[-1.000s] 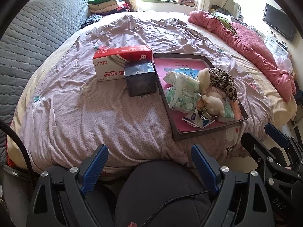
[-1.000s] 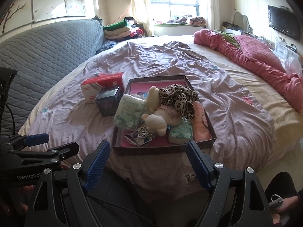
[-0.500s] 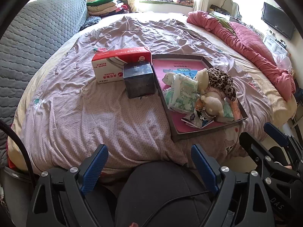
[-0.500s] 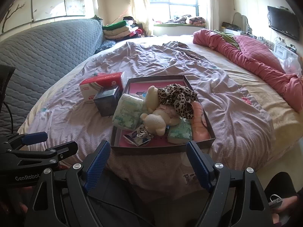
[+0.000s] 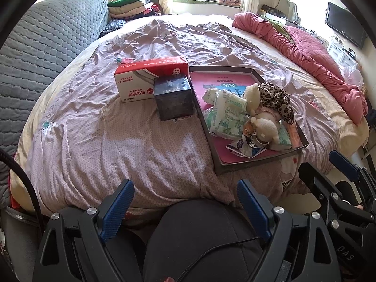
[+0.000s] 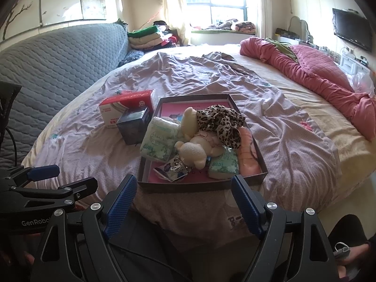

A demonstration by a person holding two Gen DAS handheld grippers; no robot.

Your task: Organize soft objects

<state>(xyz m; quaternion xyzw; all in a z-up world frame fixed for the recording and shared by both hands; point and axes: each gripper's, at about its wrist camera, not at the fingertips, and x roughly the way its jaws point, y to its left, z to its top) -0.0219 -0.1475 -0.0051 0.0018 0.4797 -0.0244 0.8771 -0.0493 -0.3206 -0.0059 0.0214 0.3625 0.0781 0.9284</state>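
Both the left gripper (image 5: 185, 208) and the right gripper (image 6: 184, 202) hang with fingers spread wide and empty, short of the bed's (image 5: 131, 145) near edge. A wrinkled lilac sheet (image 6: 282, 141) covers the bed. On it a dark tray (image 6: 204, 186) holds the soft objects (image 6: 195, 138): plush toy, leopard cloth, tissue packs. A red-and-white box (image 5: 150, 80) and a dark cube box (image 5: 174, 99) sit just left of the tray. A grey quilted sofa (image 6: 58, 70) flanks the bed's left, a pink quilt (image 5: 312, 68) its right.

A rolled pink quilt (image 6: 305, 75) lies along the bed's (image 6: 312, 127) far side — beyond it, a wall-mounted television (image 6: 352, 31) and folded clothes (image 6: 150, 36).
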